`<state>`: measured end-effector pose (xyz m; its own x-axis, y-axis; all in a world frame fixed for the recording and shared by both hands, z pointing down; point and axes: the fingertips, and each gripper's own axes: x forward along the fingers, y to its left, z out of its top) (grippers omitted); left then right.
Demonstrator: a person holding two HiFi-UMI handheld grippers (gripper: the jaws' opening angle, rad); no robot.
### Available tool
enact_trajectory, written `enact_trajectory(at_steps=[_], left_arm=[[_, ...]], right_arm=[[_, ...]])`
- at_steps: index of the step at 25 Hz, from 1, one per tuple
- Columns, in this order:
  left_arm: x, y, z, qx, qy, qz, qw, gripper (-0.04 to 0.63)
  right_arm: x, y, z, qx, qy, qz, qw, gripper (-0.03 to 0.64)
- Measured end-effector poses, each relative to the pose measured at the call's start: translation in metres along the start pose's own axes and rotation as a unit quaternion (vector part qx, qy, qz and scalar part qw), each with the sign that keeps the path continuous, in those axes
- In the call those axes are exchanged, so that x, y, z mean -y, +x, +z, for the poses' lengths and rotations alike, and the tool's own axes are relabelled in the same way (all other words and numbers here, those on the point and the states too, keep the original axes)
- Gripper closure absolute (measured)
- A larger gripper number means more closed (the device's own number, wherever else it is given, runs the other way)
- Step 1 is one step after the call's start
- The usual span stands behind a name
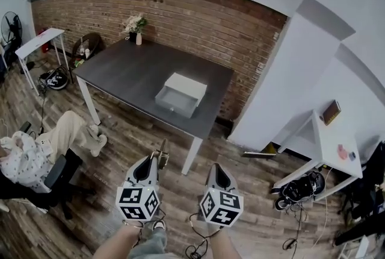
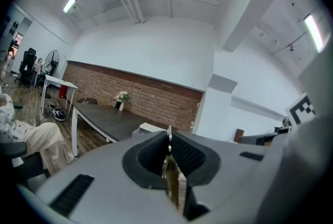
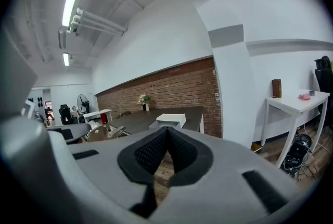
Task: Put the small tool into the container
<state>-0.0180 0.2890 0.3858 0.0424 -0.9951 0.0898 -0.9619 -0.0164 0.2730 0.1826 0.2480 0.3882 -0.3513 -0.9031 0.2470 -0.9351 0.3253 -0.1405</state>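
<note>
While both grippers are out over the wood floor [image 1: 180, 194], well short of the worktop [image 1: 120, 74], the small tool [image 1: 162, 153] is in the left gripper [image 1: 153, 159] and not in the container [image 1: 180, 95].

Left gripper: fingers clamped on the small tool. In the left gripper view the tool [image 2: 167, 158] is a thin strip standing on edge between the pads. Its metal end pokes just past the fingertips, and a paler wood-coloured part runs back toward the camera. The gripper [image 2: 168, 134] points roughly level at the worktop [image 2: 112, 119].

Right gripper [image 1: 215, 166]: fingers together, tips touching, nothing between them. In the right gripper view only floor shows through the slot behind the tips [image 3: 167, 130].

Container: white box with a drawer pulled out toward the person. It sits on the near-right part of the dark grey worktop, close to the right edge and well apart from both grippers. It also shows in the left gripper view [image 2: 151, 127] and the right gripper view [image 3: 170, 120].

Other items:
- A vase of flowers [image 1: 137, 26] is at the far edge of the worktop, against the brick wall [image 1: 198, 23].
- A person [image 1: 36, 149] is seated at the left of the room.
- A white side table [image 1: 337, 143] stands at the right with shoes [image 1: 301, 188] under it.
- A fan [image 1: 11, 26] and a small white table [image 1: 39, 44] are at the far left.
</note>
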Motion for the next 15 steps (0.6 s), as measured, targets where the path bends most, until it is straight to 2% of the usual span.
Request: enact_trajectory(at_steps=[9, 15], left_arm=[[-0.041, 0.089, 0.020, -0.002, -0.009, -0.020, 0.9998, 0.575], [-0.060, 0.129, 0.026, -0.009, -0.014, -0.032, 0.9994, 0.575]], right_arm=[[-0.018, 0.089, 0.024, -0.001, -0.015, -0.006, 1.000, 0.615], [-0.019, 0.126, 0.039, 0.000, -0.017, -0.021, 1.000, 0.615]])
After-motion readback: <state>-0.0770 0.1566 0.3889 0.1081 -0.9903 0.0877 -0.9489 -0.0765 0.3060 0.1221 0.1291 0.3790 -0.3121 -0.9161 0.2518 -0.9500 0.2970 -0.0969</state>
